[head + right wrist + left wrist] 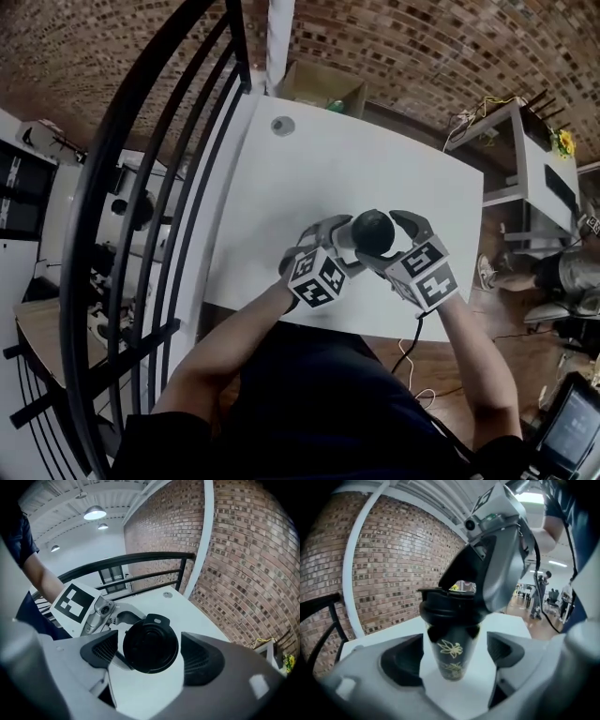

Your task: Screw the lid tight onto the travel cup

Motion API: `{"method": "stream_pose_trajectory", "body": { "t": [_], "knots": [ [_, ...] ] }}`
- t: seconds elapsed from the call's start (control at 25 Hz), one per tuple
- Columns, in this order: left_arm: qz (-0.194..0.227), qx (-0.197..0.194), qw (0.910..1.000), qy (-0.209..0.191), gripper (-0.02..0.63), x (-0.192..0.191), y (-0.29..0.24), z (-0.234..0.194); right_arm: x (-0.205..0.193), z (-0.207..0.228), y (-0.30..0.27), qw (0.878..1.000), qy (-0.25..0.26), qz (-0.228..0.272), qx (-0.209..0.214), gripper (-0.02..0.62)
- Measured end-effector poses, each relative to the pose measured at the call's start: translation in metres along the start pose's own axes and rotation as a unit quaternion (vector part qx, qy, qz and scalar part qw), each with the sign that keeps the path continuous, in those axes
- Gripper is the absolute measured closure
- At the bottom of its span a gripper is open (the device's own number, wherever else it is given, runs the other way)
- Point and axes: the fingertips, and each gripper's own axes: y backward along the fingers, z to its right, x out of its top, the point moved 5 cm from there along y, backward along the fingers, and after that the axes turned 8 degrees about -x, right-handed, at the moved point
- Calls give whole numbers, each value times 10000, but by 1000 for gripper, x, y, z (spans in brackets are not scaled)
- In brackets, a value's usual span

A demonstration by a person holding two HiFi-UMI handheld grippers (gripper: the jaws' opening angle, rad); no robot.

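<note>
A black travel cup [451, 656] with a gold flower print stands upright on the white table [375, 159], near its front edge. Its black lid [150, 643] sits on top and appears as a dark dome in the head view [373, 232]. My left gripper [452, 658] straddles the cup's body. It is open, with a gap between each pad and the cup. My right gripper [147, 651] comes from the other side at lid height. It is open too, its pads standing clear of the lid's rim. Nothing is held.
A black metal railing [141, 187] runs along the table's left side. A cardboard box [323, 89] stands beyond the far edge, near a round grommet [282, 125]. A white desk [525, 159] is at the right. A brick wall lies behind.
</note>
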Motion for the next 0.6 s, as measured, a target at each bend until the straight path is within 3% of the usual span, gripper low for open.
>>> {"method": "stream_pose_trajectory", "body": {
  "t": [0.28, 0.6],
  "knots": [
    [-81, -90, 9999, -77, 184, 1, -14, -3, -4, -3, -15, 9992, 100, -323, -216, 178],
    [-125, -58, 9999, -96, 207, 2, -16, -5, -5, -2, -19, 9995, 42, -307, -82, 175]
  ]
}}
